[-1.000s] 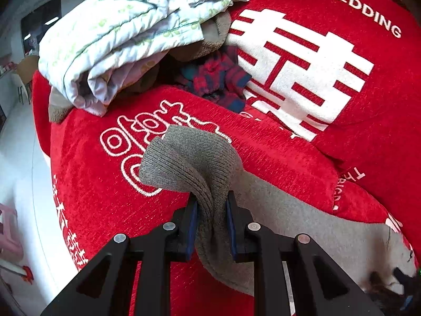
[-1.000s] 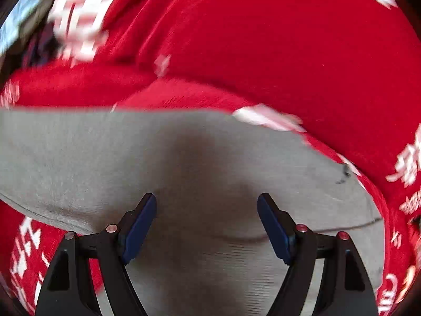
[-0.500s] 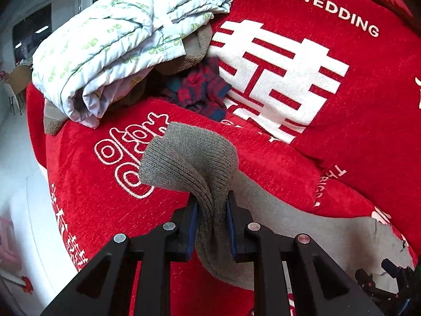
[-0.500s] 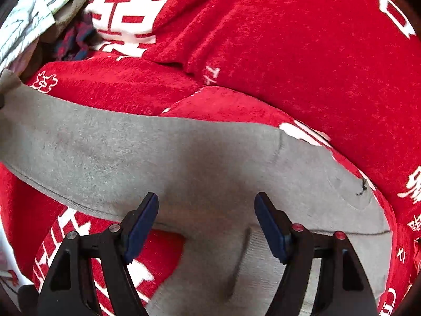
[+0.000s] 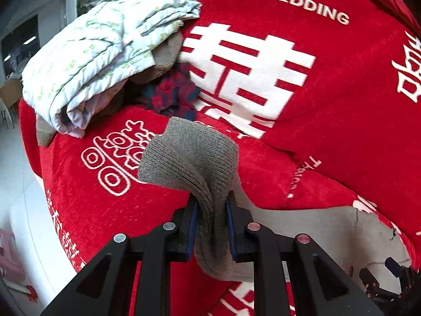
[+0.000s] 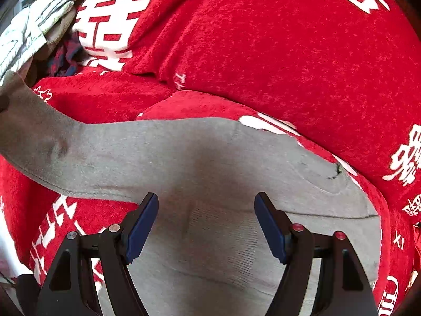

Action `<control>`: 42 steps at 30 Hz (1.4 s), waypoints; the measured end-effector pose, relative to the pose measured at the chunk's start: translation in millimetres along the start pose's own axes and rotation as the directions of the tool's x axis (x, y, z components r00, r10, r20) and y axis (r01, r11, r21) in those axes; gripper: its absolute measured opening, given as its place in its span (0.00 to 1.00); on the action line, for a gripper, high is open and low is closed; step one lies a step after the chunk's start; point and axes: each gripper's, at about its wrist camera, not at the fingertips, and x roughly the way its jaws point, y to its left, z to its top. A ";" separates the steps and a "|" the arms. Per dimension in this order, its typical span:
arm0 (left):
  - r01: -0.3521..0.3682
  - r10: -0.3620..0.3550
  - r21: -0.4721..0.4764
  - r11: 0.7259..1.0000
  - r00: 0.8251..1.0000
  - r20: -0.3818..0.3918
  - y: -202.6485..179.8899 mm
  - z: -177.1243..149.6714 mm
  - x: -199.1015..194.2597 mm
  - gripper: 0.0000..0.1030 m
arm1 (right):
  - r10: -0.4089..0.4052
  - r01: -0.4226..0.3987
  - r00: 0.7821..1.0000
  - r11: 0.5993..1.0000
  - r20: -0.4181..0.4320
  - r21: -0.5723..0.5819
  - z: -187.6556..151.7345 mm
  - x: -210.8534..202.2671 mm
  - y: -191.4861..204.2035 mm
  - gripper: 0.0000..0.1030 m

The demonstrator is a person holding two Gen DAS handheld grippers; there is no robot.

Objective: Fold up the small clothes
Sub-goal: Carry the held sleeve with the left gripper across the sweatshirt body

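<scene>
Over the last second you have lifted the ribbed cuff of the grey sock [image 5: 192, 155] higher off the red sofa cover [image 5: 329, 121]: in the left wrist view more of the cover's white lettering has come into sight beyond the cuff, and the pile of clothes [image 5: 100, 60] at the far left corner of the seat now sits further from the lens. In the right wrist view the sock [image 6: 200, 158], which filled the frame edge to edge a second ago, now shows as a long band with a free lower edge at the left, where it rises off the seat towards your other hand. To my eye that means the cuff end is up and ready to be carried over the foot for the first fold, while the toe end is lying flat near the right end of the seat.

Your left gripper [image 5: 210, 210] is clamped tight on the cuff, the knit bunched between the blue pads. Your right gripper [image 6: 206, 223] stands wide apart over the middle of the sock (the heel area, I think) and grips nothing; whether its tips rest on the cloth I cannot tell.
</scene>
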 end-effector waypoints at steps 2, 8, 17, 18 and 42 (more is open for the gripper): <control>0.010 -0.010 0.010 1.000 1.000 -0.010 -9.2 -0.3 -0.7 0.21 | -0.003 0.003 1.000 1.000 0.000 0.017 -3.4 -2.6 -10.8 0.75; 0.032 -0.031 0.022 0.999 0.998 -0.047 -31.0 -4.7 -0.1 0.21 | -0.010 0.010 1.000 0.998 -0.008 0.057 -11.1 -8.2 -38.6 0.75; 0.038 -0.032 0.077 0.996 0.997 -0.070 -61.7 -10.1 -3.0 0.21 | 0.011 -0.010 1.000 0.990 -0.010 0.137 -56.6 -15.0 -72.8 0.75; 0.039 -0.033 0.084 0.996 0.997 -0.073 -65.7 -10.6 -3.2 0.21 | 0.013 -0.011 1.000 0.989 -0.013 0.149 -63.7 -14.5 -76.2 0.75; 0.082 -0.048 0.322 0.943 0.992 -0.114 -224.6 -68.8 -32.7 0.20 | -0.034 0.026 0.999 0.948 0.022 0.318 -175.6 -30.9 -168.4 0.75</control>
